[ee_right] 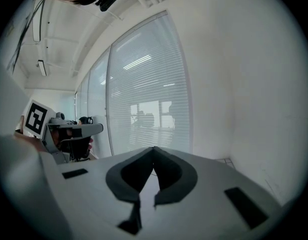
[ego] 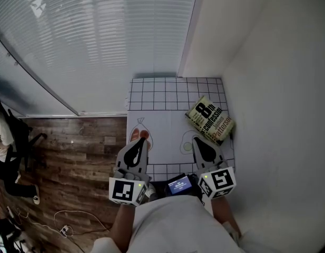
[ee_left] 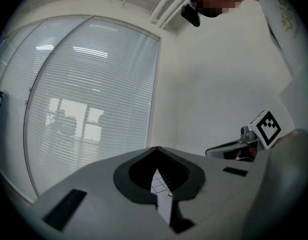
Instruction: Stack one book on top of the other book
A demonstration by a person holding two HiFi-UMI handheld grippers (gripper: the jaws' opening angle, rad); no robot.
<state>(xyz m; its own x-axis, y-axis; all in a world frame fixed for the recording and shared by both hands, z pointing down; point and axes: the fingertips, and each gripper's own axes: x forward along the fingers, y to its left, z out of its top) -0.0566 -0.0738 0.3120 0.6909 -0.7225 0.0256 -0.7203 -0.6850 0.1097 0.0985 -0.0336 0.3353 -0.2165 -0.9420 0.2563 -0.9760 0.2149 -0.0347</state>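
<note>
L gripper (ego: 139,142) and R gripper (ego: 197,141): jaws closed, holding nothing, over table (ego: 162,96) front edge. Book (ego: 210,120) at right edge; only one visible. I'd open R jaws wide before reaching, approach level w/ cover.

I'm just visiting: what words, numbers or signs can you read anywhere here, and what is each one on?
"8th confession": on the cover of the book.
"James Patterson": same cover, lower down.
The small screen: its print is too small to read.
The square markers: black-and-white patterns only, no words.
</note>
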